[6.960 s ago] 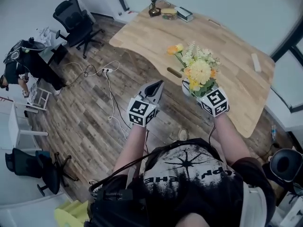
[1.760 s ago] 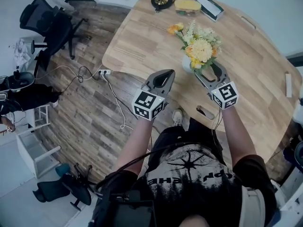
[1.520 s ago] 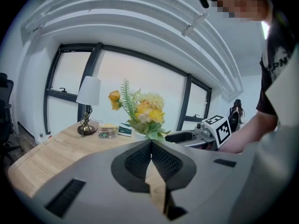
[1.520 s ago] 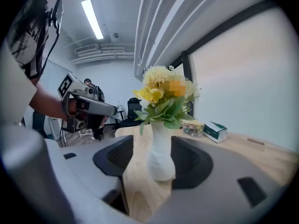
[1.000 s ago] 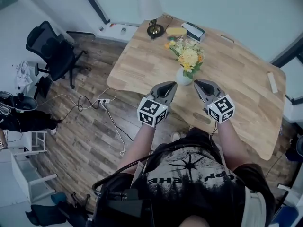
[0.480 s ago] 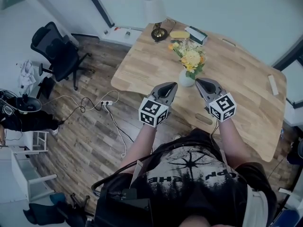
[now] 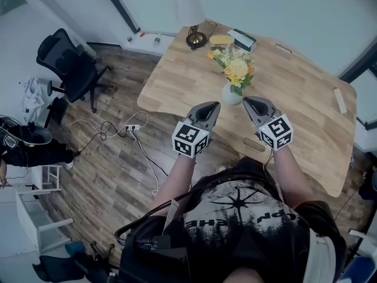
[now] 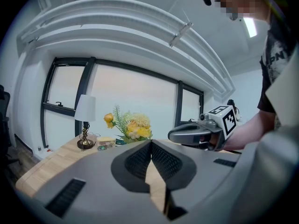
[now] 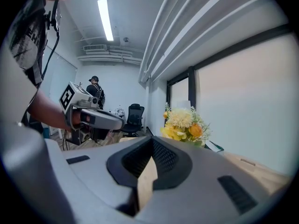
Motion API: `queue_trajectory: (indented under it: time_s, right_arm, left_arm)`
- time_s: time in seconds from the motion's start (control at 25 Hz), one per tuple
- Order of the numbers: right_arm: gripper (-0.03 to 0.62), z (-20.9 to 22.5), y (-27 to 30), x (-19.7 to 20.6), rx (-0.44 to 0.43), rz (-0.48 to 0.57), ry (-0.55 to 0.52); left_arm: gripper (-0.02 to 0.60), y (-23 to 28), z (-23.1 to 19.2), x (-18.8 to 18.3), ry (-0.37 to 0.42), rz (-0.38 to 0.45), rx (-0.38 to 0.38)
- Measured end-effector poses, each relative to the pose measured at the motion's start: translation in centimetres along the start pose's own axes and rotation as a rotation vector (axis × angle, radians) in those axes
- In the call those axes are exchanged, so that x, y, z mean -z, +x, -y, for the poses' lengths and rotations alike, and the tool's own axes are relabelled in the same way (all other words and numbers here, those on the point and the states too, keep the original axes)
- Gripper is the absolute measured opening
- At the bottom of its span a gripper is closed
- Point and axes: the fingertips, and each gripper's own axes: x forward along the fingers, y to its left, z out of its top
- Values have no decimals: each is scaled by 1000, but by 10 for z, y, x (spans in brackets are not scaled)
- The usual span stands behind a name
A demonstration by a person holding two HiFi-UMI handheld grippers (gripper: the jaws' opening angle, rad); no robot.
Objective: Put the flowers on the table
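Observation:
A bunch of yellow and orange flowers (image 7: 234,69) in a small white vase (image 7: 231,95) stands upright on the wooden table (image 7: 294,93), near its front edge. Both grippers hover short of the vase, apart from it. My left gripper (image 7: 207,110) is shut and empty, to the vase's lower left. My right gripper (image 7: 253,105) is shut and empty, just to the vase's lower right. The flowers (image 8: 127,126) show beyond the closed jaws in the left gripper view, and the same flowers (image 9: 184,125) show to the right in the right gripper view.
At the table's far end stand a lamp (image 7: 189,16), a yellow item (image 7: 221,39) and a box (image 7: 242,40). A small white bar (image 7: 340,101) lies at the right. Black office chairs (image 7: 68,63) and floor cables (image 7: 126,128) are to the left.
Seven seconds ago my right gripper carried the flowers above the table edge. They now stand on the table, released, and both grippers have drawn back toward me. The last half second shows almost no motion.

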Motion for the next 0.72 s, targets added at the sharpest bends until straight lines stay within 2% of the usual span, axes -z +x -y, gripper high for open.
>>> queue_trajectory:
  time_s: [0.4,0.72]
  right_arm:
    - [15,6,-7,0,33,-9,-25]
    - [15,6,-13,1,30,14,45]
  left_arm:
    - [14,-1,3,-2,18,-2,-2]
    - [14,-4,6,3,19,-11,-3]
